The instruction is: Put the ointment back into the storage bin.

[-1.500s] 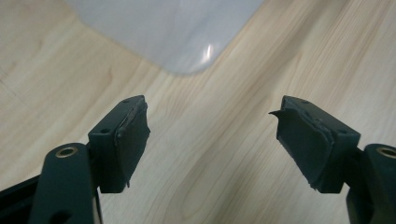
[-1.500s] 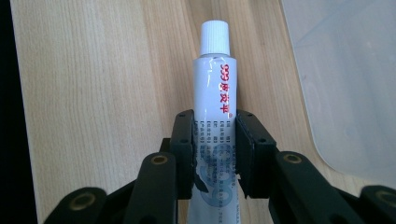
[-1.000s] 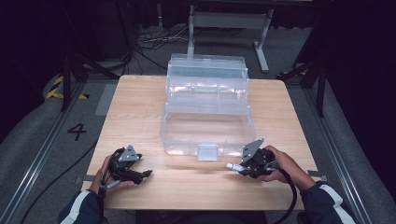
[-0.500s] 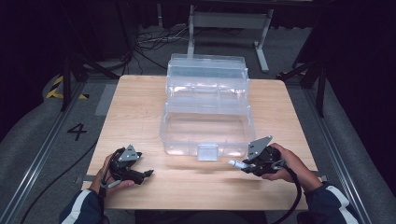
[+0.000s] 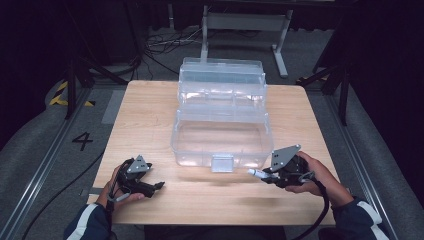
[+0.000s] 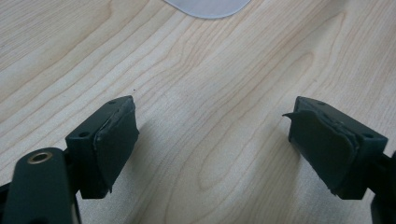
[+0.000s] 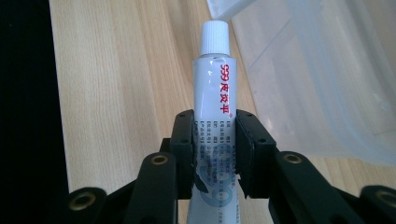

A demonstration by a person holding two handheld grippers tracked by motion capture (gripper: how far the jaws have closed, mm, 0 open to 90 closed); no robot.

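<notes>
A white tube (image 7: 214, 88) with a white screw cap and red print sits between the pads of my right gripper (image 7: 215, 144), which is shut on its lower half. In the high view that gripper (image 5: 264, 175) hovers above the table by the front right corner of a clear plastic toolbox (image 5: 222, 150), with the tube (image 5: 254, 173) pointing left. My left gripper (image 5: 156, 187) rests at the table's near left. Its jaws (image 6: 212, 140) have just been opening and stand wide apart over bare wood, with nothing between them.
The toolbox stands open in the middle of the wooden table (image 5: 145, 115), its tiered trays stepped up toward the back and its latch facing me. Its clear wall (image 7: 327, 74) lies just right of the tube. Dark floor, cables and metal stands surround the table.
My right gripper has risen a little with the tube and tilted its top plate up. The left hand has stayed in place.
</notes>
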